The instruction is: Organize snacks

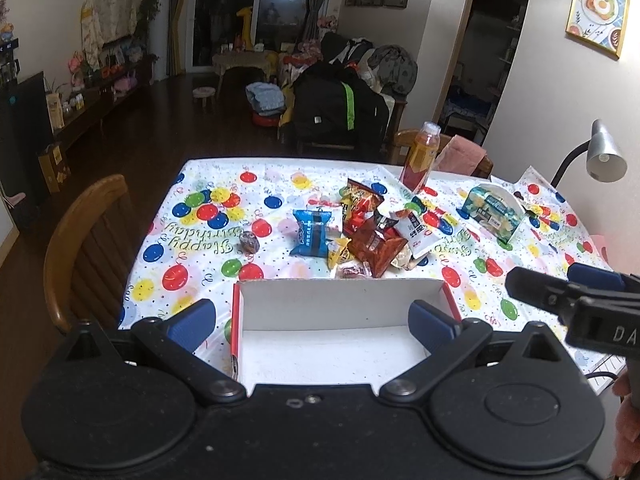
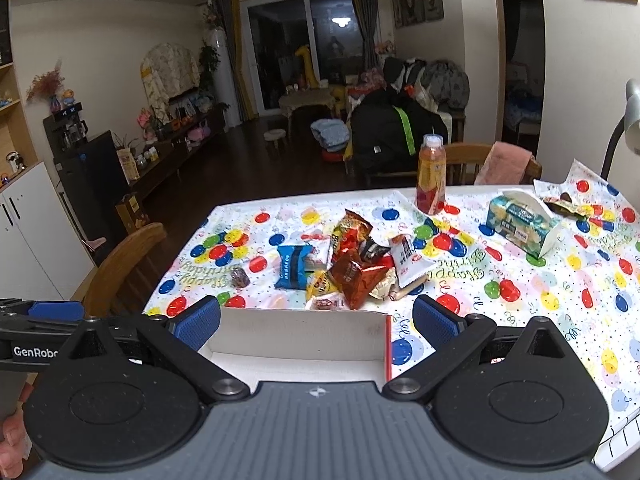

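A pile of snack packets point(image 1: 368, 232) point(image 2: 352, 268) lies mid-table: a blue packet point(image 1: 312, 232) point(image 2: 294, 266), red-brown packets point(image 1: 374, 246) point(image 2: 356, 280), a white packet point(image 1: 414, 230) point(image 2: 408, 266). One dark wrapped sweet point(image 1: 249, 242) point(image 2: 240, 277) sits alone to the left. A white box with red sides point(image 1: 340, 304) point(image 2: 304, 334) stands open and empty at the near edge. My left gripper point(image 1: 312, 320) hovers open over the box. My right gripper point(image 2: 316, 320) is open above the box's right part, nothing held.
An orange drink bottle point(image 1: 420, 156) point(image 2: 431, 178) and a teal tissue box point(image 1: 494, 210) point(image 2: 522, 224) stand on the balloon tablecloth point(image 1: 200, 232) point(image 2: 520, 300). A wooden chair point(image 1: 88, 248) point(image 2: 124, 276) is at the left edge, a desk lamp point(image 1: 604, 156) at the right.
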